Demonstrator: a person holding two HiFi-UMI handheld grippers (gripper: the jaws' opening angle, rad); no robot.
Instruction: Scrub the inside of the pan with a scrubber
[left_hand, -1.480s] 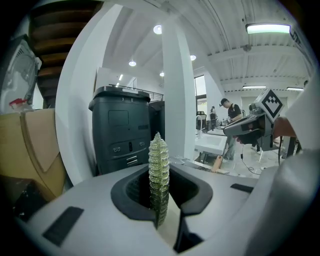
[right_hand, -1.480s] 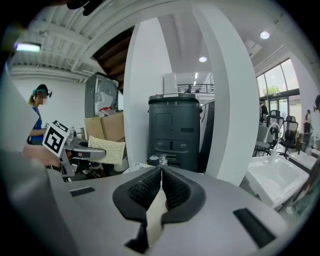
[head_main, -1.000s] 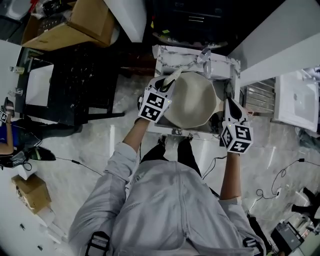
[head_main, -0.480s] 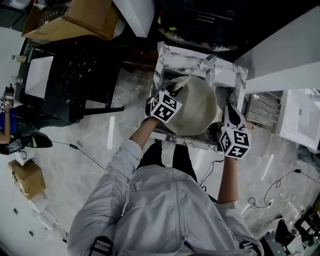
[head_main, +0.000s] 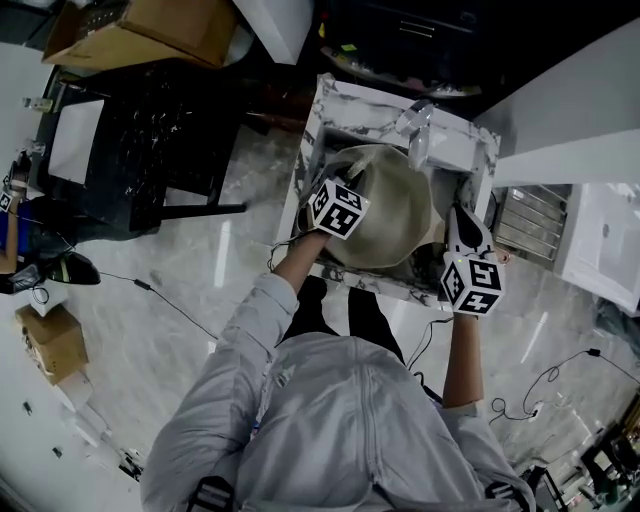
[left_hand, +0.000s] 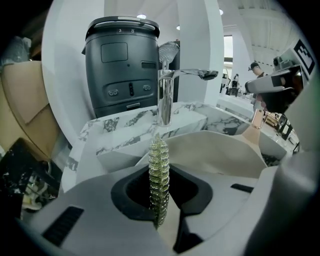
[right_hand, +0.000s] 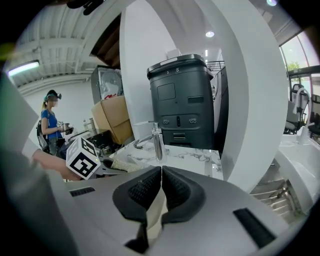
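The left gripper (left_hand: 160, 197) is clamped on a thin, knobbly yellow-green scrubber (left_hand: 159, 160), held by the rim of the round beige pan (head_main: 395, 210). The pan sits in the white marbled sink (head_main: 350, 105). The right gripper (right_hand: 161, 187) pinches a beige strip, probably the pan's handle.

The marble sink counter (head_main: 350, 106) carries 1 faucet (head_main: 416, 130); the pan (head_main: 392, 200) lies over its basin.

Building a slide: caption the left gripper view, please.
Left gripper clamps a green scrubber edge-on, with the beige pan and faucet beyond.
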